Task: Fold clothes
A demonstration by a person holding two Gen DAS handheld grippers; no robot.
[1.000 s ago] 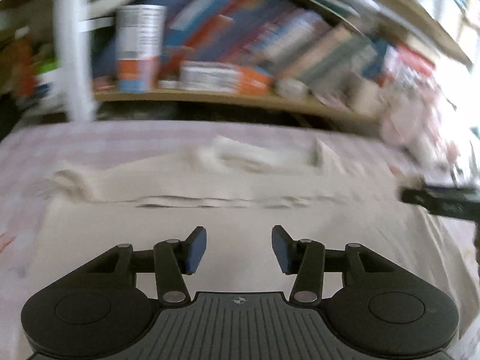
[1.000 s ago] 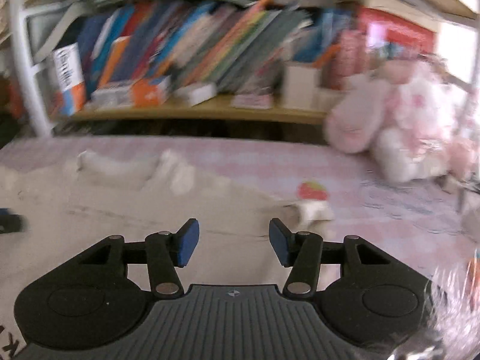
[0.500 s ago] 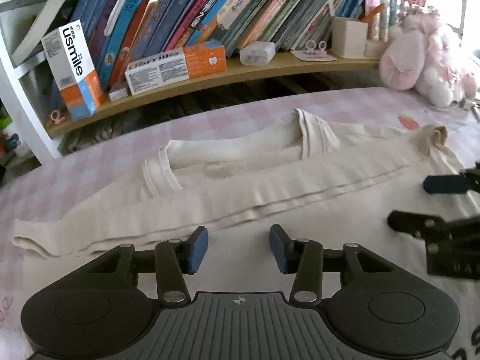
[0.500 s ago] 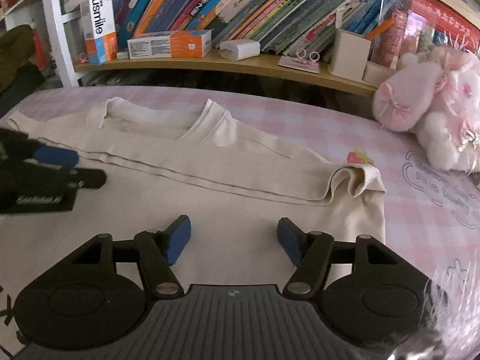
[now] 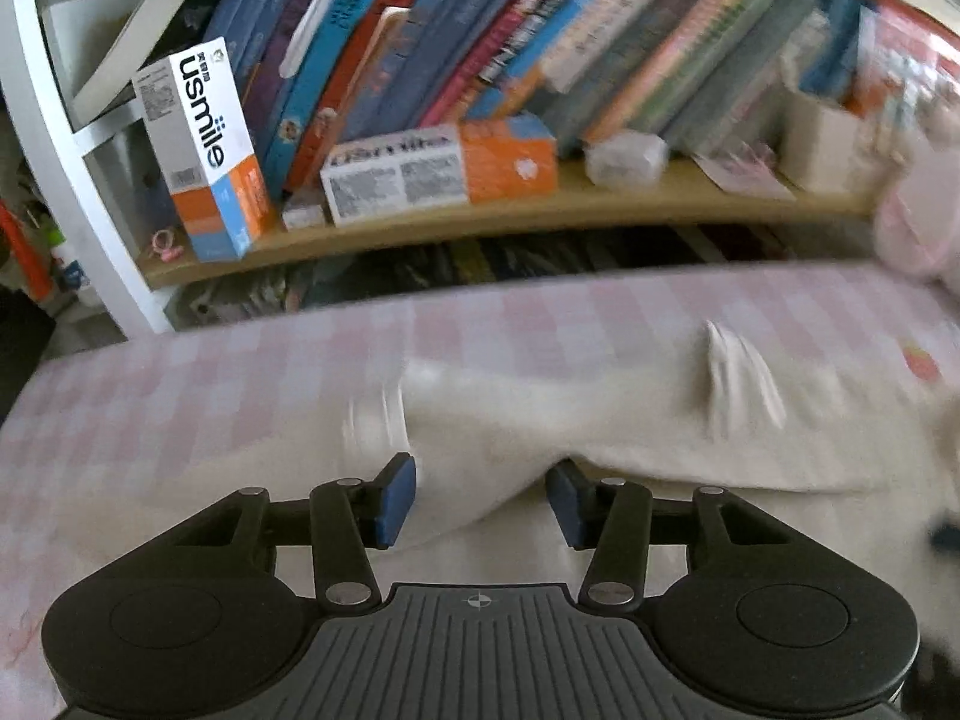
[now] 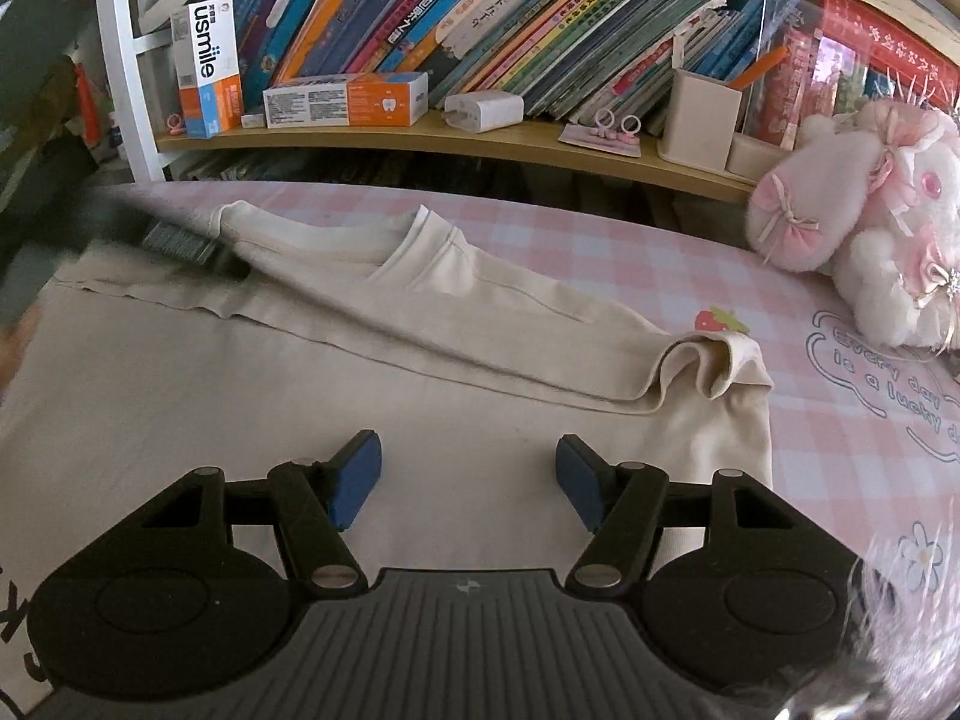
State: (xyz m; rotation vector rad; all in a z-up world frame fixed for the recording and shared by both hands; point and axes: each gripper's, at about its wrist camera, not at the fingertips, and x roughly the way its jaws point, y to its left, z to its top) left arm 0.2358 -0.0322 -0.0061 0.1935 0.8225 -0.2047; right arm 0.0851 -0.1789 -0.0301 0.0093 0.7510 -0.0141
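Cream shirt (image 6: 252, 396) lies spread under both parted, empty hand-held grippers (image 6: 468, 480) (image 5: 480, 501).

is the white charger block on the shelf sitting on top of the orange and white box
No. In the right wrist view the charger block rests on the shelf itself, just to the right of the orange and white box.

Left gripper (image 5: 480, 501) jaws apart over the cream shirt (image 5: 600, 420), folded edge between the pads, no pinch visible. Shirt lies on pink checked cloth (image 5: 210, 396). Shelf (image 5: 540, 210) of books (image 5: 480, 42) behind. Blurred.
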